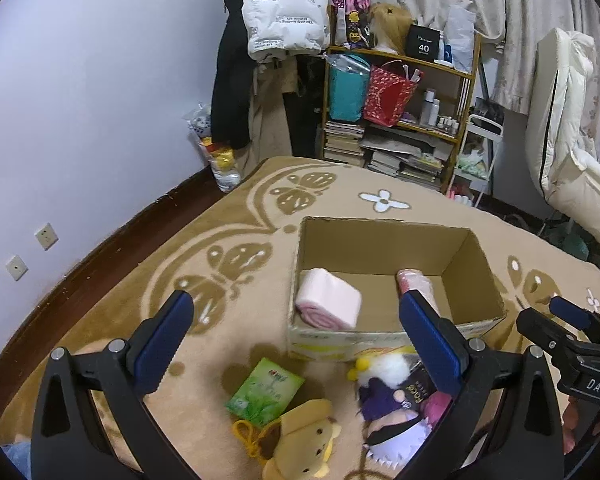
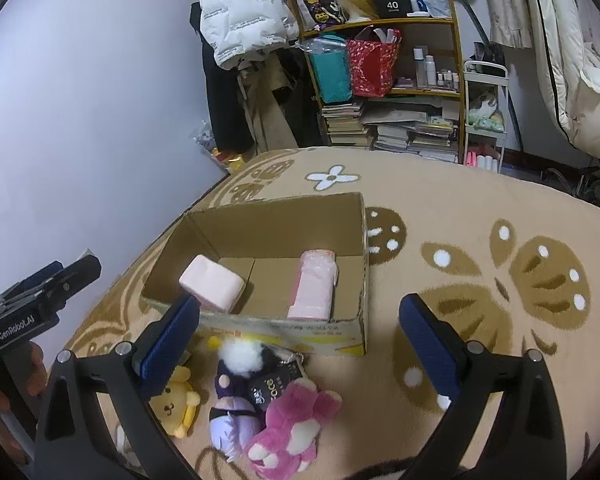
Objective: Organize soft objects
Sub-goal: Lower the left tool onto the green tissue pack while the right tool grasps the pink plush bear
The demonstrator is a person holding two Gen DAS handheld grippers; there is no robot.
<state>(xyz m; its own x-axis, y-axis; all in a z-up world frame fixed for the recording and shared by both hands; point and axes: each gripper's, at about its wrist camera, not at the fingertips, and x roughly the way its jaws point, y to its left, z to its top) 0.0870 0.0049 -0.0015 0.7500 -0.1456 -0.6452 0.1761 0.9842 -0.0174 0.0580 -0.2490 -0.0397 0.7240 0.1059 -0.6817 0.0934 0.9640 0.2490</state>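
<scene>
Your left claw fills the lower part of its own view, spread wide and holding nothing; it shows again at the left edge of the right wrist view. Low in the left view, from left to right, a green packet lies flat on the patterned blanket, a yellow dog plush lies just below it with a yellow cord, and a purple-robed doll with a white pom-pom head lies partly over a dark packet. Above these, at frame centre, sits the open cardboard box. Inside it a rolled pink towel leans in the left corner, and a pink wrapped pack lies well apart from it toward the right wall. In the right wrist view a pink plush lies at lower centre, touching the doll. Your right claw is also spread wide and holding nothing, low in its view, its right finger over bare blanket.
</scene>
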